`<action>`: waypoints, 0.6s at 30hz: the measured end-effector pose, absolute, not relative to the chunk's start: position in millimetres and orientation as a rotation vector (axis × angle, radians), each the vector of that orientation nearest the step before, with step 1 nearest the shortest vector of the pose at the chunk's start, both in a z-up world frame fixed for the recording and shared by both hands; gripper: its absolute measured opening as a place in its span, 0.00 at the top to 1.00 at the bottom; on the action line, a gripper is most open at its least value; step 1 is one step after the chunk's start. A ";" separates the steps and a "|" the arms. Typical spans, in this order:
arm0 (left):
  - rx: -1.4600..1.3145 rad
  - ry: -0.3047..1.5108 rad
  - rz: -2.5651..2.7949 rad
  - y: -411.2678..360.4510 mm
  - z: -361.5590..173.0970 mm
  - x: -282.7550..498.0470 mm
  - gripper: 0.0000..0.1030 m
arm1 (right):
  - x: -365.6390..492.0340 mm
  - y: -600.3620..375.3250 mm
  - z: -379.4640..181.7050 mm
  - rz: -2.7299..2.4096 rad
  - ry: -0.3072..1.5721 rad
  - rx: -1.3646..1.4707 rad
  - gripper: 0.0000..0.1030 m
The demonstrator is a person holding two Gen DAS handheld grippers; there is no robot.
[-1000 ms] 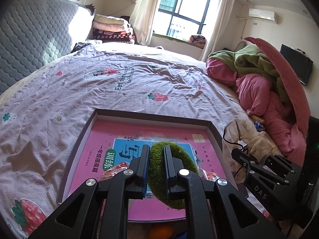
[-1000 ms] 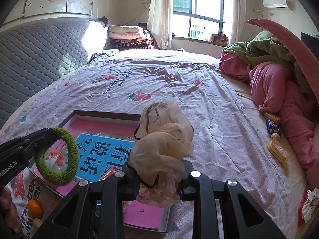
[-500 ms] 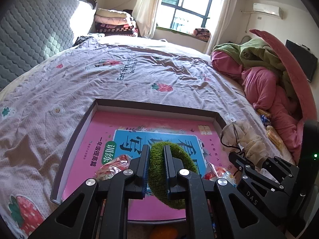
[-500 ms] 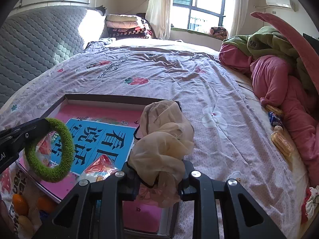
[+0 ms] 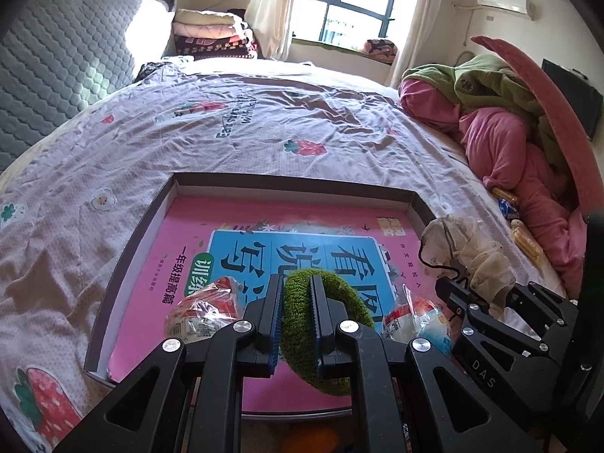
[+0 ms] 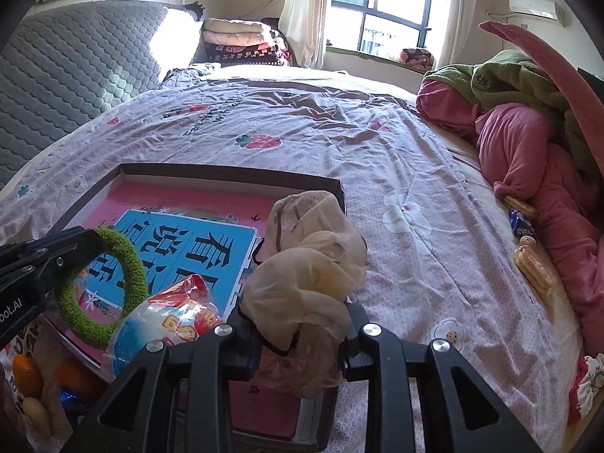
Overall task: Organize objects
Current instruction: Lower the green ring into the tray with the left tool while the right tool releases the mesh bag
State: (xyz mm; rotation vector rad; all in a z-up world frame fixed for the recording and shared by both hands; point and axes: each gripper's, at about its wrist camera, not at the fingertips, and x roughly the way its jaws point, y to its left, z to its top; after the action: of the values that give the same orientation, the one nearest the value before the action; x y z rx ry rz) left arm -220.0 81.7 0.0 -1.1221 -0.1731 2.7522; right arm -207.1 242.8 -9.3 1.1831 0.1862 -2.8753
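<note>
My left gripper is shut on a fuzzy green ring and holds it above a shallow brown box on the bed. A pink and blue book lies in the box with wrapped snack packets on it. My right gripper is shut on a beige sheer scrunchie over the box's right side. The ring and left gripper show at the left of the right wrist view. The right gripper with the scrunchie shows at the right of the left wrist view.
The bed has a lilac strawberry-print sheet. Pink and green bedding is heaped on the right, with snack packets beside it. Oranges lie near the box's near left corner. A grey padded headboard stands at the left.
Both grippers have moved forward and down over the box, still holding the ring and the scrunchie. More of the box and the snack packets have come into view.
</note>
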 end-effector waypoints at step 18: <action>-1.144 -0.133 2.751 85.6 -5.2 -222.0 0.87 | -205.5 240.3 -5.3 -2.884 0.219 1.184 0.45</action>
State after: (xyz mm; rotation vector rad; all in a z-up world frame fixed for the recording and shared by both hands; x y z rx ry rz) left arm -222.0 85.6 -5.2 -1.1442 -0.1331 2.7509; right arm -205.5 240.3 -5.3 1.1844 0.2187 -2.8837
